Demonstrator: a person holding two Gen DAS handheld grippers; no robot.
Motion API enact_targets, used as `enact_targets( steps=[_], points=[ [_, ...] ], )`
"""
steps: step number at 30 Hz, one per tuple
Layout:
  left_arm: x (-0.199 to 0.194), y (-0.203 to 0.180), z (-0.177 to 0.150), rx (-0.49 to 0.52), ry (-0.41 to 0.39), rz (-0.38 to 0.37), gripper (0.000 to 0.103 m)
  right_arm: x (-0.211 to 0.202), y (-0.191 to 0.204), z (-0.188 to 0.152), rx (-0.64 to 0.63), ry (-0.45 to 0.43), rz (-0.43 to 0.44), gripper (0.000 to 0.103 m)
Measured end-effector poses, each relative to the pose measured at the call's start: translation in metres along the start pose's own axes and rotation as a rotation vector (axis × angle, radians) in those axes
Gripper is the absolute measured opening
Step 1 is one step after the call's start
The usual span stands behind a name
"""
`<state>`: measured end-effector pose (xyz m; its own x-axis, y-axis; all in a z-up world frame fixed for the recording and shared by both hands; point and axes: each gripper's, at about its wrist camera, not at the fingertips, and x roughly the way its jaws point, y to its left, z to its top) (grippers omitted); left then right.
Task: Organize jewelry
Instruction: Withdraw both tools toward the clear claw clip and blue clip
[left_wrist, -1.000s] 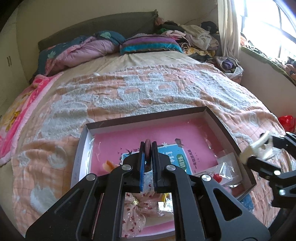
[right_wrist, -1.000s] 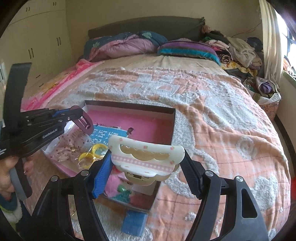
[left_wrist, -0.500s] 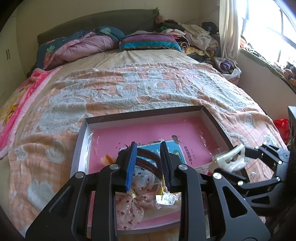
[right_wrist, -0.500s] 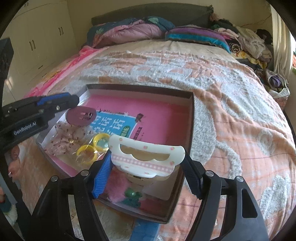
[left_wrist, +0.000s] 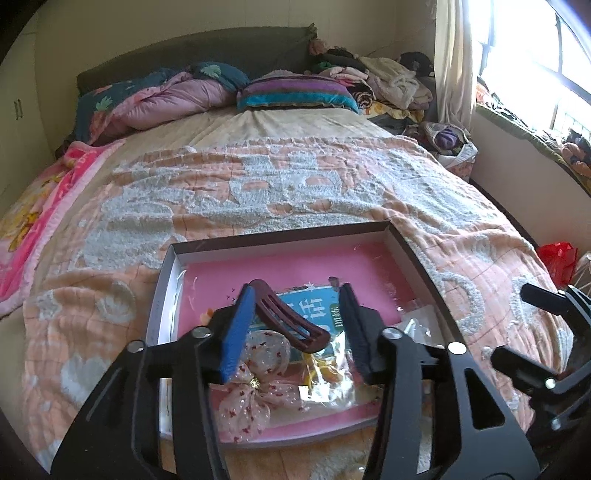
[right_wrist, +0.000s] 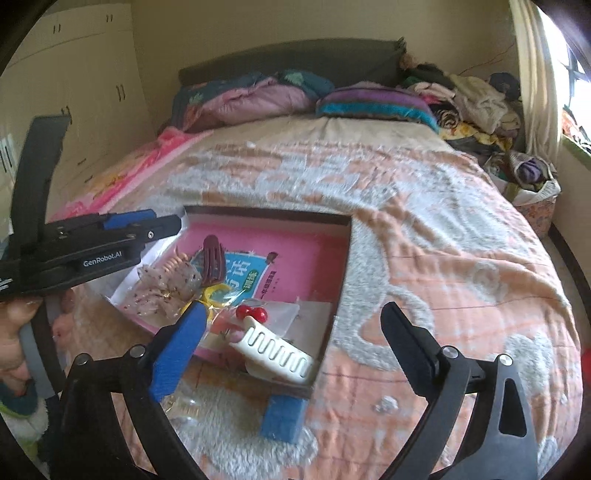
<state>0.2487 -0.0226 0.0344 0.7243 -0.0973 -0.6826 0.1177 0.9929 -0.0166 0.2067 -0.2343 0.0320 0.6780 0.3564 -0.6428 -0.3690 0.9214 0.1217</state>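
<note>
A shallow box (left_wrist: 288, 240) with a pink floor lies on the bed; it also shows in the right wrist view (right_wrist: 341, 266). My left gripper (left_wrist: 297, 295) is open above it. A maroon hair clip (left_wrist: 291, 317) lies loose between its fingers, on a blue booklet (left_wrist: 314, 299). The clip also shows in the right wrist view (right_wrist: 213, 260). My right gripper (right_wrist: 295, 314) is open and empty. A white comb clip (right_wrist: 275, 350) lies in the box's near corner, below it. A sheer bow (left_wrist: 255, 384) and yellow rings (right_wrist: 218, 291) lie in the box.
A red bead clip (right_wrist: 251, 313) in a plastic bag lies in the box. A blue block (right_wrist: 282, 419) sits on the bedspread just outside the box's near wall. Pillows (left_wrist: 295, 92) and piled clothes (left_wrist: 388, 81) lie at the head of the bed.
Both grippers opened. The maroon clip dropped from the left gripper into the box. The white comb clip dropped from the right gripper into the box's near corner.
</note>
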Motion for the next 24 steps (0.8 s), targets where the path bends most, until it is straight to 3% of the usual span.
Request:
enact_targets(
  steps=[4, 7, 9, 11, 24],
  points=[
    [-0.017, -0.004, 0.003, -0.011, -0.013, 0.007, 0.059, -0.026, -0.008, -0.001, 0.026, -0.048, 0.000, 0.096],
    [-0.034, -0.006, 0.004, -0.026, -0.035, 0.008, 0.072, -0.045, -0.012, 0.001, 0.035, -0.079, -0.003, 0.096],
    [-0.048, -0.008, 0.005, -0.030, -0.061, 0.008, 0.087, -0.055, -0.014, 0.001, 0.038, -0.098, -0.007, 0.096],
    [-0.061, -0.010, 0.004, -0.037, -0.084, 0.008, 0.093, -0.066, -0.016, 0.001, 0.043, -0.117, -0.010, 0.096],
    [-0.113, -0.023, -0.015, -0.017, -0.139, 0.024, 0.093, -0.109, -0.014, -0.010, 0.040, -0.172, -0.007, 0.096]
  ],
)
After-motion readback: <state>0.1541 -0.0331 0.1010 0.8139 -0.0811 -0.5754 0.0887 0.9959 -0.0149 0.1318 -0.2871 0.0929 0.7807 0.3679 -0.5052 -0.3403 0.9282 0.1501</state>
